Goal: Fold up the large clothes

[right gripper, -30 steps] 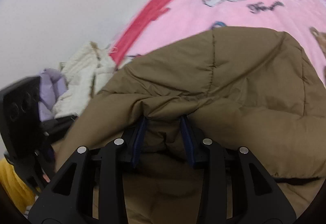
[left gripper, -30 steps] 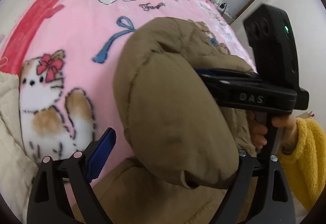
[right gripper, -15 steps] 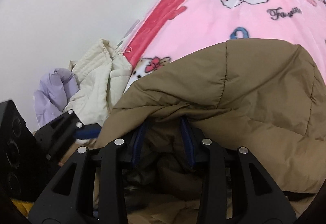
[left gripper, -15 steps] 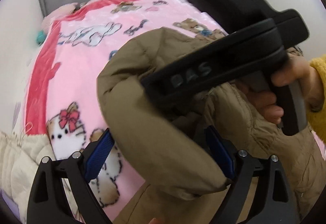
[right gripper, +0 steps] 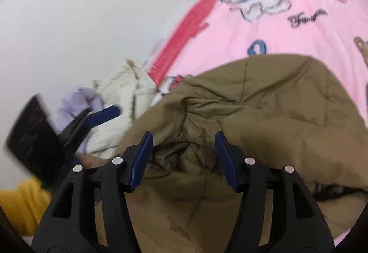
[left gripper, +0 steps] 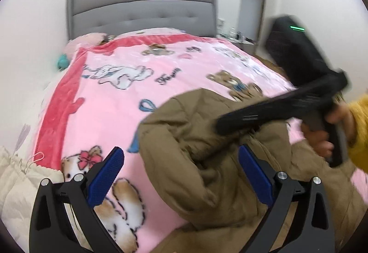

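A brown padded jacket [left gripper: 202,156] lies bunched on a pink cartoon blanket [left gripper: 128,101] at the bed's near edge; it also fills the right wrist view [right gripper: 264,115]. My left gripper [left gripper: 181,174] is open, its blue pads wide apart, just in front of the jacket's folded bulge. My right gripper [right gripper: 184,156] is open, with crumpled jacket fabric lying loose between its pads. The right gripper also shows in the left wrist view [left gripper: 287,101], over the jacket. The left gripper shows blurred in the right wrist view [right gripper: 92,119].
A cream padded garment [left gripper: 13,184] lies at the bed's left edge, with a lilac garment [right gripper: 80,101] beside it. A grey headboard [left gripper: 142,7] stands at the far end. A white wall [right gripper: 80,11] runs along the left. A doorway [left gripper: 253,0] is at the back right.
My right gripper opened and let go of the jacket fabric. My left gripper pulled back from around the jacket's bulge and tilted up, so the headboard now shows.
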`<state>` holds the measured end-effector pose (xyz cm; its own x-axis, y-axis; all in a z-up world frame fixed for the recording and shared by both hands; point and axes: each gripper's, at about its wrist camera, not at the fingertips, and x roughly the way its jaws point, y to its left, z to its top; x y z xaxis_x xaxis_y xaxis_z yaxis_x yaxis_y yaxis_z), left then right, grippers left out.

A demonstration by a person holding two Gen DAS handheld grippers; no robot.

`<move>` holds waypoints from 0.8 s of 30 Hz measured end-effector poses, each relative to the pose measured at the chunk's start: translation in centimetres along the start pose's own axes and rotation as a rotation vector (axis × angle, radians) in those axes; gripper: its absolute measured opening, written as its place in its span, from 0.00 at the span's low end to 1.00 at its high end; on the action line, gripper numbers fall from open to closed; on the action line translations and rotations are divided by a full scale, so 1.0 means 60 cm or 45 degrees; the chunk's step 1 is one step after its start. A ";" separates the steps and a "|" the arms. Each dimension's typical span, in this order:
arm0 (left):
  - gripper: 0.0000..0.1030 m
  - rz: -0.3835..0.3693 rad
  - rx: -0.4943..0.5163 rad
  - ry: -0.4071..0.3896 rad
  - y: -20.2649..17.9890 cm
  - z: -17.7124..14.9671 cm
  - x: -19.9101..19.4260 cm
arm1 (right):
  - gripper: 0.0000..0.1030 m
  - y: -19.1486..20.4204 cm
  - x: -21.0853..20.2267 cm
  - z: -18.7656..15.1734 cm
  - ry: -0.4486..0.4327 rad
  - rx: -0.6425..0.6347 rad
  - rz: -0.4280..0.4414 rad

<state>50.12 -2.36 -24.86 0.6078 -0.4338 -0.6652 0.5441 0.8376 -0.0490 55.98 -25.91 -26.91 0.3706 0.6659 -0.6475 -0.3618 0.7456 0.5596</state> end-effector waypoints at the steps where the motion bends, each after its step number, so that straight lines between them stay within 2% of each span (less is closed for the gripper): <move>1: 0.95 0.001 -0.036 0.043 0.011 0.008 0.011 | 0.53 -0.006 -0.017 0.002 -0.027 -0.004 -0.061; 3: 0.95 -0.046 -0.088 0.134 0.030 0.018 0.035 | 0.53 -0.032 -0.042 0.006 -0.009 -0.003 -0.218; 5: 0.95 -0.085 -0.065 0.222 0.041 0.015 0.047 | 0.52 -0.070 -0.055 0.002 0.080 -0.019 -0.412; 6: 0.93 -0.110 -0.033 0.272 0.045 0.011 0.054 | 0.50 -0.084 -0.055 -0.003 0.122 -0.019 -0.470; 8: 0.92 -0.092 0.024 0.345 0.052 -0.003 0.070 | 0.35 -0.125 -0.052 -0.023 0.228 0.007 -0.588; 9: 0.92 -0.051 0.040 0.374 0.060 -0.010 0.081 | 0.31 -0.140 -0.050 -0.033 0.250 0.032 -0.614; 11: 0.92 0.029 0.032 0.436 0.076 -0.024 0.104 | 0.26 -0.167 -0.048 -0.052 0.275 0.093 -0.631; 13: 0.92 0.081 -0.038 0.501 0.102 -0.034 0.132 | 0.19 -0.192 -0.034 -0.067 0.318 0.142 -0.673; 15: 0.92 0.108 -0.104 0.537 0.120 -0.041 0.153 | 0.18 -0.209 -0.024 -0.086 0.357 0.167 -0.674; 17: 0.92 0.116 -0.182 0.559 0.131 -0.052 0.173 | 0.18 -0.219 -0.022 -0.095 0.332 0.218 -0.660; 19: 0.92 0.141 -0.190 0.572 0.124 -0.061 0.184 | 0.18 -0.215 -0.024 -0.093 0.321 0.209 -0.660; 21: 0.92 0.159 -0.150 0.531 0.116 -0.064 0.180 | 0.23 -0.202 -0.035 -0.084 0.304 0.151 -0.638; 22: 0.92 0.127 -0.123 0.483 0.111 -0.062 0.167 | 0.32 -0.196 -0.044 -0.081 0.281 0.118 -0.615; 23: 0.92 0.087 -0.105 0.452 0.112 -0.060 0.158 | 0.44 -0.188 -0.057 -0.078 0.247 0.087 -0.578; 24: 0.93 0.046 -0.094 0.434 0.110 -0.059 0.146 | 0.51 -0.179 -0.076 -0.074 0.201 0.059 -0.521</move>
<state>57.03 0.54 -33.64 0.3912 -0.2777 -0.8774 0.4750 0.8775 -0.0660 54.35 -37.04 -32.29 0.3390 0.3061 -0.8896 -0.1724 0.9498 0.2611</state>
